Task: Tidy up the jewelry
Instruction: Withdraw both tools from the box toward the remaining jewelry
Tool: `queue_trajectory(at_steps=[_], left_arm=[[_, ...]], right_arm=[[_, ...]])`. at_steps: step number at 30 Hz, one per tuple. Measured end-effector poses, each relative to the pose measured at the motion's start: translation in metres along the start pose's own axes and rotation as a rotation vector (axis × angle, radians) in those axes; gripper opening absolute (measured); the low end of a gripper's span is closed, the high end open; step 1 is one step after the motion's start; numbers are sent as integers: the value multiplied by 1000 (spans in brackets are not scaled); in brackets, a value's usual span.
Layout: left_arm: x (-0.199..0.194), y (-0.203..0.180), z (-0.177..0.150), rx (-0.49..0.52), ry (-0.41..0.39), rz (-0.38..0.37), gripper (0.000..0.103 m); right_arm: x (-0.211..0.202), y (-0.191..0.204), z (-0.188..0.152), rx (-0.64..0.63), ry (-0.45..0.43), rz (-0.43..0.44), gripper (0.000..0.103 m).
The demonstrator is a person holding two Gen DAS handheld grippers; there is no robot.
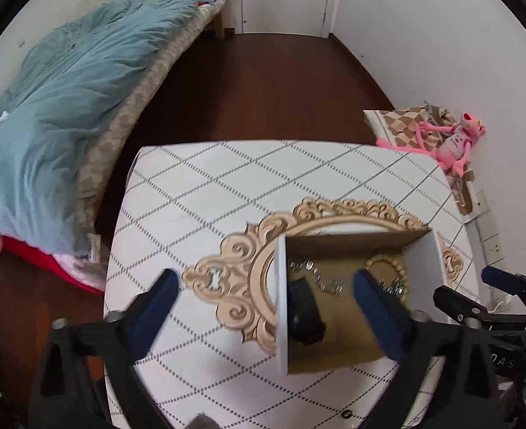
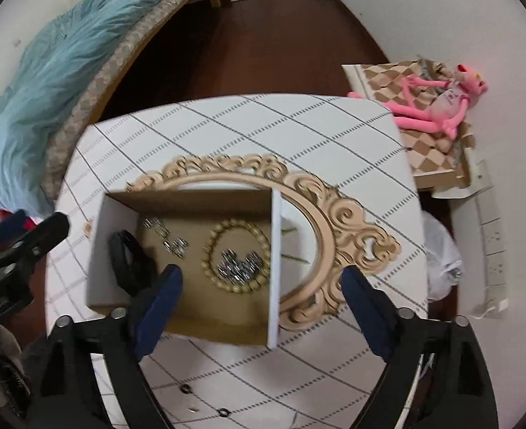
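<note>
An open cardboard box [image 2: 188, 202] with white outer walls stands on an ornate gold-framed oval mirror [image 2: 349, 221] on the table. Inside lie a tan bead bracelet [image 2: 213, 243], silver chain pieces [image 2: 238, 268], another silver chain [image 2: 171, 241] and a black band [image 2: 127, 261]. The box [image 1: 356, 241] also shows in the left wrist view, with the black band [image 1: 304, 307] and silver chain [image 1: 316, 275]. My left gripper [image 1: 266, 282] is open and empty, straddling the box's left wall. My right gripper [image 2: 263, 280] is open and empty over the box's right side.
The table [image 2: 227, 121] has a white cloth with a grey diamond pattern. Two small dark rings [image 2: 186, 389] lie near its front edge. A bed with a blue duvet [image 1: 66, 100] stands at left. A pink plush toy [image 2: 434, 103] lies on a checkered cushion at right.
</note>
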State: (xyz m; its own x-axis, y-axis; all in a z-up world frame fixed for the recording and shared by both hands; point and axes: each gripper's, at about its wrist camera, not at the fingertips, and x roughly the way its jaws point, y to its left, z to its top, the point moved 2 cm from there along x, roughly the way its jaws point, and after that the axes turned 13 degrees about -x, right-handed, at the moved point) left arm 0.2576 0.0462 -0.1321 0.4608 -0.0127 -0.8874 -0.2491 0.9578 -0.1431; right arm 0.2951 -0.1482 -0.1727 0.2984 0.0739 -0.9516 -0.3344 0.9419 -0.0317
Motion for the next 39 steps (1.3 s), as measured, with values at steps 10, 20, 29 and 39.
queue_trajectory(at_steps=[10, 20, 29, 39], left_arm=[[5, 3, -40, -2, 15, 63, 103], [-20, -1, -59, -22, -2, 61, 103], [-82, -1, -74, -24, -110, 33, 103], [-134, 0, -98, -13, -170, 2, 103]], right_arm=[[2, -4, -37, 28, -7, -67, 98], [-35, -6, -55, 35, -91, -116, 98], [-97, 0, -80, 49, -219, -159, 98], [-160, 9, -113, 56, -340, -192, 98]])
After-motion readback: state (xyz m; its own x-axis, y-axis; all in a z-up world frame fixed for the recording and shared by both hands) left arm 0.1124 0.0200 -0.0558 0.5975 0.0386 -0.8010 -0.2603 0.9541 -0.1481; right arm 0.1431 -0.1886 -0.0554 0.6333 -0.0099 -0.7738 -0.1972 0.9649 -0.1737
